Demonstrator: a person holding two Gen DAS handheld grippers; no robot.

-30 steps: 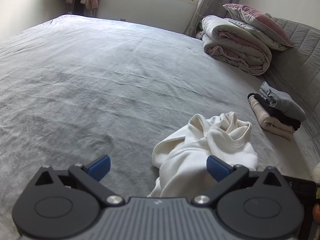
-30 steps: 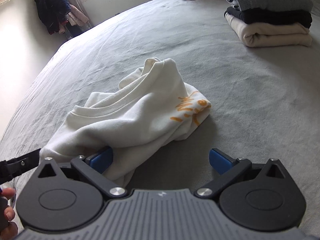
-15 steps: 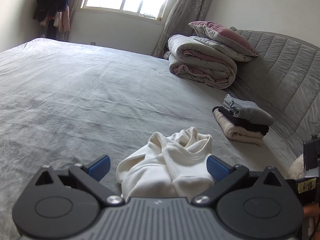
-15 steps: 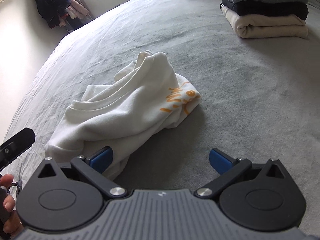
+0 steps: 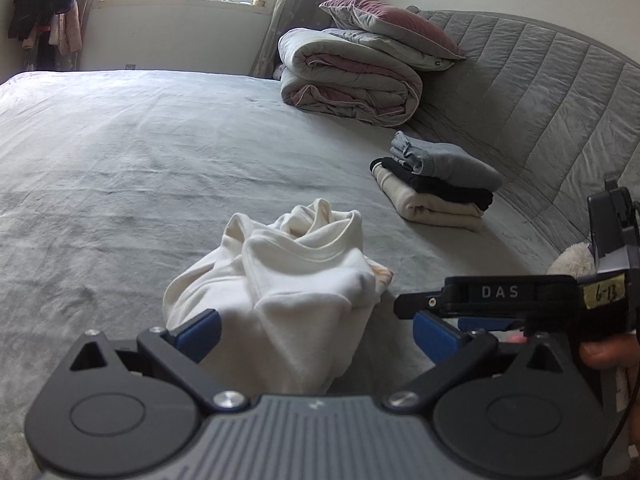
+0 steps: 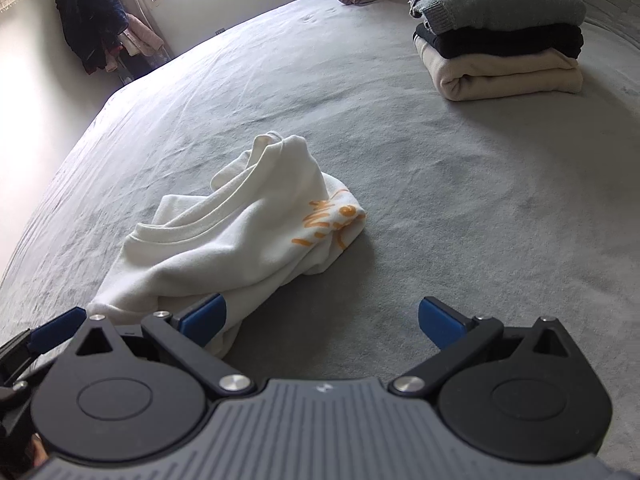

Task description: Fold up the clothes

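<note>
A crumpled white sweatshirt (image 5: 296, 280) with orange print (image 6: 328, 220) lies bunched on the grey bed (image 5: 160, 168). My left gripper (image 5: 316, 336) is open, low over the bed, and the near end of the garment lies between its blue pads without being pinched. My right gripper (image 6: 320, 320) is open too; its left pad (image 6: 204, 316) touches or sits just beside the garment's near hem, and the gap between its fingers shows bare bedspread. In the left wrist view the right gripper (image 5: 500, 304) shows from the side, held in a hand at the right.
A stack of three folded garments (image 6: 500, 40), grey over black over cream, sits by the quilted headboard (image 5: 540, 100). A rolled duvet (image 5: 352, 76) with a pillow (image 5: 392, 28) lies beyond it. Dark clothes (image 6: 92, 36) hang near the window. A fluffy white item (image 5: 572, 260) lies at the right.
The left gripper has dropped and come in over the sweatshirt, so the garment's end now lies between its pads. The right gripper has drawn alongside it. The garment has not visibly moved.
</note>
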